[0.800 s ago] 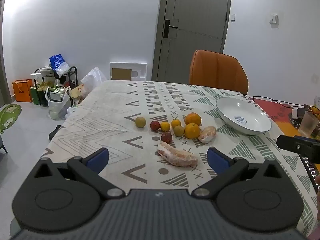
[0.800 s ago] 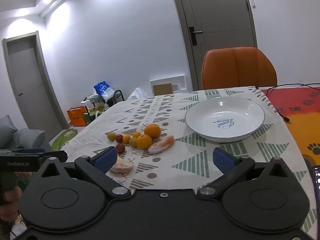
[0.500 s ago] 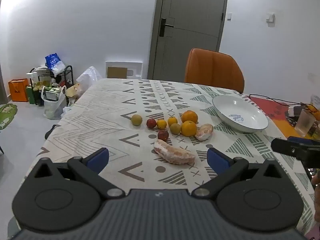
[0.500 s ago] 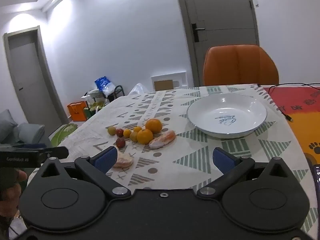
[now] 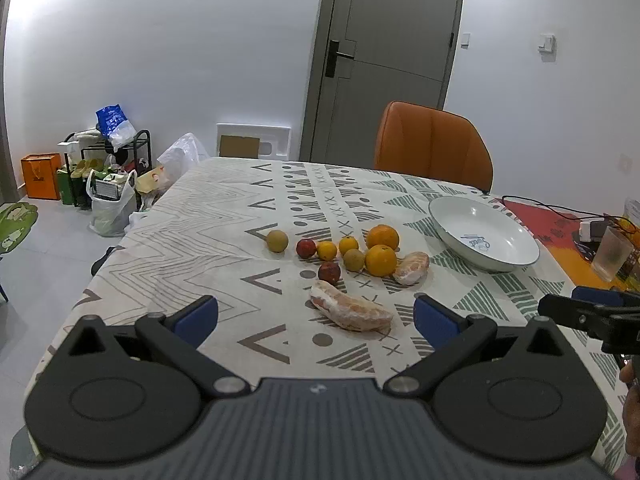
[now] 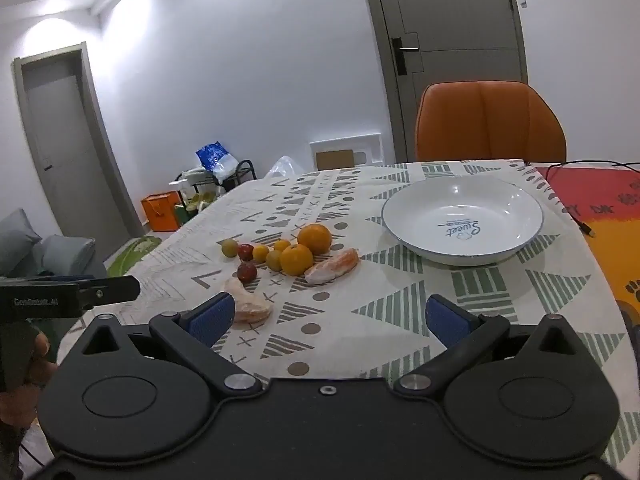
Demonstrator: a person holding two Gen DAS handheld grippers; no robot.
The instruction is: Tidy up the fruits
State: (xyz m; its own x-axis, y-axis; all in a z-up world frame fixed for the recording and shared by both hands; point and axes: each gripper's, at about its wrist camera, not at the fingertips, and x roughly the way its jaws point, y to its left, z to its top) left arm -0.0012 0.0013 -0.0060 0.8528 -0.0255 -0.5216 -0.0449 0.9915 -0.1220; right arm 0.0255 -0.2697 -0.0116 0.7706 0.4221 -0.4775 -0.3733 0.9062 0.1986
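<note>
right view: the near peeled segment [image 6: 250, 307] is partly tucked behind the right gripper's [image 6: 327, 316] blue left pad, and the hand [image 6: 34, 364] at the left edge is mostly cut off. left view: the glass [image 5: 612, 254] and the clutter behind it are too blurry to make out, and the plate [image 5: 452, 222] lettering is unreadable there.

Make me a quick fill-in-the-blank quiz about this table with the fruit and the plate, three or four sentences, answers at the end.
1. The white plate holds ____ fruit.
2. The chair behind the table is ____ in colour.
3. Both the left gripper and the right gripper have their jaws ____.
4. The number of peeled citrus pieces, one near and one farther, is ____.

Answers: no; orange; open; two
</note>
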